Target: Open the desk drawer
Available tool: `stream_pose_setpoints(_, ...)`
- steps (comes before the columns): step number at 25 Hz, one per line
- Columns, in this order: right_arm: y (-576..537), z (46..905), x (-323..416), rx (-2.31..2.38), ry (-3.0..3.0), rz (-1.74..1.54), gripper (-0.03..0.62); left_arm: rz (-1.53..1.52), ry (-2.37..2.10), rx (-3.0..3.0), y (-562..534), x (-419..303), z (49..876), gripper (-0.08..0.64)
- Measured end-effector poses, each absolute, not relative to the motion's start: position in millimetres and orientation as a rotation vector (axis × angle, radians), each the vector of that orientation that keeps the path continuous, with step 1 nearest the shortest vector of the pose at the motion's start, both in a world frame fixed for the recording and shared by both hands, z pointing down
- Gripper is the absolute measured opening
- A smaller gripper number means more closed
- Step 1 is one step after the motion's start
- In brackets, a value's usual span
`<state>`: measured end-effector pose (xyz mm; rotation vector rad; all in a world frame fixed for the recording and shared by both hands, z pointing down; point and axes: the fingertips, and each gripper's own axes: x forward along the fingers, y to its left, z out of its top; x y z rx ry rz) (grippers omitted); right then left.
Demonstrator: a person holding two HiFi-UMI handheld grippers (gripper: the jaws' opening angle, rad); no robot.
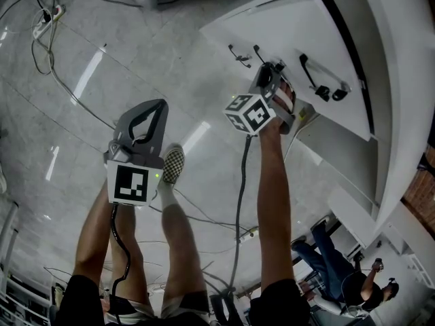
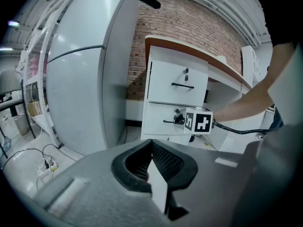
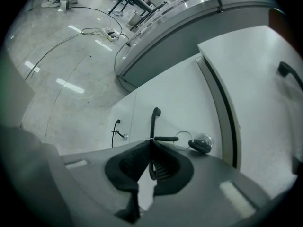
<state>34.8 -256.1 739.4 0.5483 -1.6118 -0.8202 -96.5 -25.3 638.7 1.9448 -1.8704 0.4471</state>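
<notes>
The white desk (image 2: 189, 51) has two stacked drawers. The lower drawer (image 3: 184, 93) carries a slim black handle (image 3: 154, 119), and my right gripper (image 3: 151, 141) is shut on that handle. A key on a ring (image 3: 201, 144) sits in the lock just beside it. From the left gripper view, the right gripper's marker cube (image 2: 199, 120) hangs in front of the lower drawer (image 2: 158, 115). The upper drawer's handle (image 2: 182, 85) is free. My left gripper (image 2: 151, 143) is shut on nothing and held back from the desk, above the floor (image 1: 158, 106).
Cables and a power strip (image 1: 49, 13) lie on the glossy floor at the far left. A tall grey cabinet (image 2: 80, 79) stands left of the desk, before a brick wall (image 2: 189, 22). Another person (image 1: 340, 263) is at the lower right. My checkered shoe (image 1: 173, 163) is below.
</notes>
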Motion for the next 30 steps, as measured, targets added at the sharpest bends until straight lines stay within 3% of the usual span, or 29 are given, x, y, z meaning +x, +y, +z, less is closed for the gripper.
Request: stream_pose_setpoints(30, -186, 738, 42, 0.516, -1.612, -0.8, 0.017, 0.5, -1.805, 2.033, -14, -83, 632, 0.011)
